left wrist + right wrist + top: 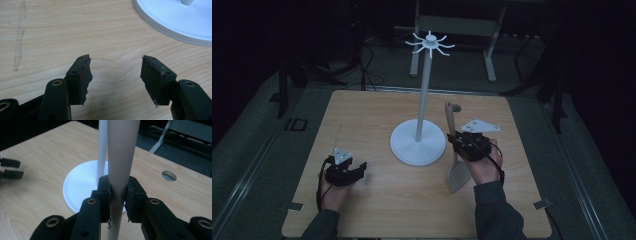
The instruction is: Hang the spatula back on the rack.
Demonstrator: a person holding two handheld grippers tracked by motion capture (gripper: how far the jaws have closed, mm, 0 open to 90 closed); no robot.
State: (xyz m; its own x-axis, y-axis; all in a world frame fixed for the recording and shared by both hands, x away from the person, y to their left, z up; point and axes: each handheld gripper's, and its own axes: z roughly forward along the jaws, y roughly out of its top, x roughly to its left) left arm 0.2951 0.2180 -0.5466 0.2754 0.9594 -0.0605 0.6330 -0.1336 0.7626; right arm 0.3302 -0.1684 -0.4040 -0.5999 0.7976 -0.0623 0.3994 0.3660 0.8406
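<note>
A white hanging stand (426, 87) rises from a round base (418, 142) in the middle of the wooden table, with a ring of hooks (430, 43) at its top. My right gripper (463, 141) is shut on the handle of a pale spatula (456, 172), whose blade points toward the table's near edge. In the right gripper view the handle (121, 155) runs up between the jaws, in front of the stand's pole (102, 150). My left gripper (360, 167) rests at the near left, open, with bare table between its fingers (82, 77).
The stand's white base edge (175, 25) lies just beyond the left gripper. A pale streak (18, 45) marks the tabletop. A round hole (169, 175) sits in the table near its far right. Dark floor, cables and a table frame (457, 30) lie beyond.
</note>
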